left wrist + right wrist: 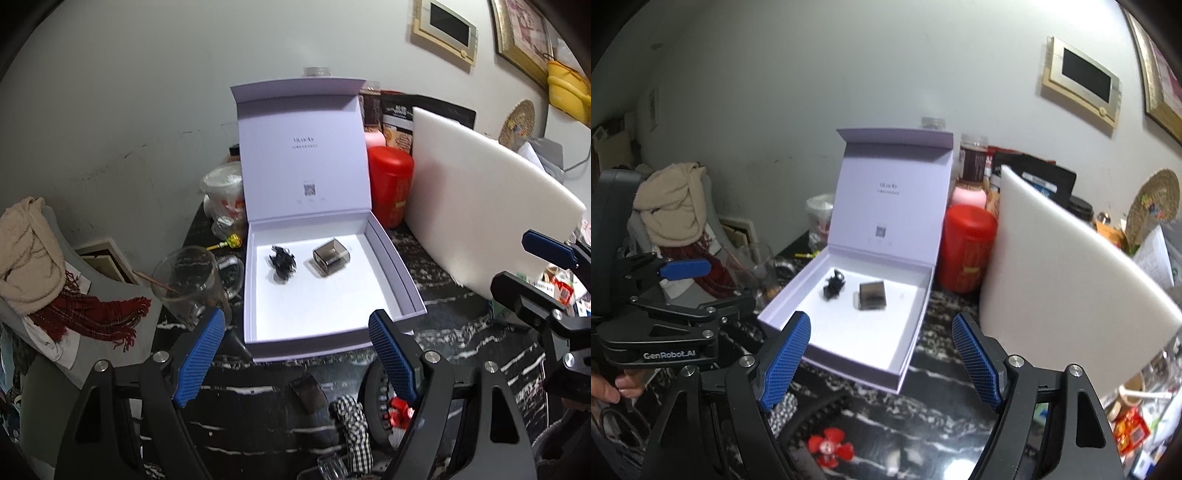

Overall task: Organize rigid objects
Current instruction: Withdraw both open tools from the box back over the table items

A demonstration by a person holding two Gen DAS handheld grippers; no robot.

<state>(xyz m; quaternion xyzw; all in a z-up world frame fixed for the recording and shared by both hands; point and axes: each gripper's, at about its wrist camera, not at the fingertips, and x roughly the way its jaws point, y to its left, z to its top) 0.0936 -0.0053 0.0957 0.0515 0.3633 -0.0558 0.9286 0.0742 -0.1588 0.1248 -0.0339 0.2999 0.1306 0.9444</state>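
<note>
Both grippers, left [297, 354] and right [881, 356], have fingers apart, holding nothing. Black clip [282, 263] and smoky case [330, 260] sit in the open box [400, 280]. Risk: knocking the upright lid [301, 147] shut, or nudging the glass [188, 280] beside it.

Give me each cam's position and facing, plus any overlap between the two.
Left wrist: on the left gripper, facing forward and down at the open box on the marble table; own blue fingers splayed, right gripper at its right edge.
Right wrist: on the right gripper, facing the same box from further right; left gripper and a hand at left.
Shared: box, black clip, smoky case, red canister, white board.
</note>
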